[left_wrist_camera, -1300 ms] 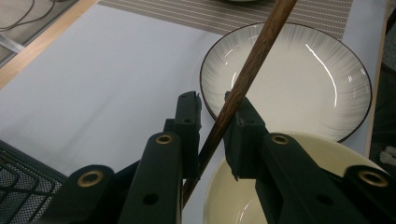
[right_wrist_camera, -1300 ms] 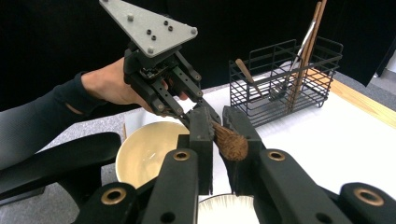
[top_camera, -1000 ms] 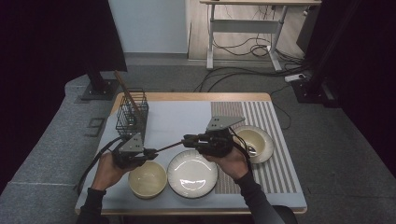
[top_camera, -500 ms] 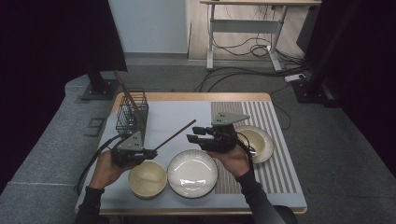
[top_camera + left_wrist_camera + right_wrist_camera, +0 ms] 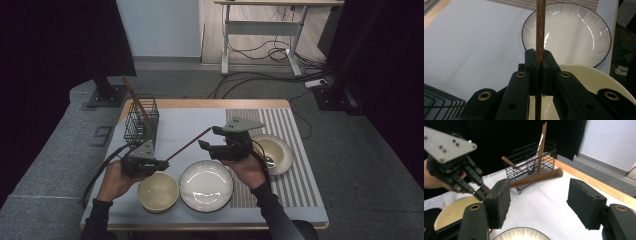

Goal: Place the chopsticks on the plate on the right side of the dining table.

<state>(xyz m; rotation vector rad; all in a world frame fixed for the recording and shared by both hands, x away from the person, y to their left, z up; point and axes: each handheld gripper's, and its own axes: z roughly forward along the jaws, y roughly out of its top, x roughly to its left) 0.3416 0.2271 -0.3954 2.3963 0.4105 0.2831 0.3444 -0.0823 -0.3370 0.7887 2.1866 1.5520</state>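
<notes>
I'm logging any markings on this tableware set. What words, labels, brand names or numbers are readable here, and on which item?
None: no readable text anywhere.
Chopstick held in the left gripper: plain wood, no marking.
White plate, cream bowl, wire basket: no label or brand visible.
Grey plate on the left gripper: screws, no lettering.

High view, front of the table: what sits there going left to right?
Left tongs shut on the chopstick → cream bowl → white plate → right tongs, jaws just opening, off the stick → bowl on the striped mat.
</notes>
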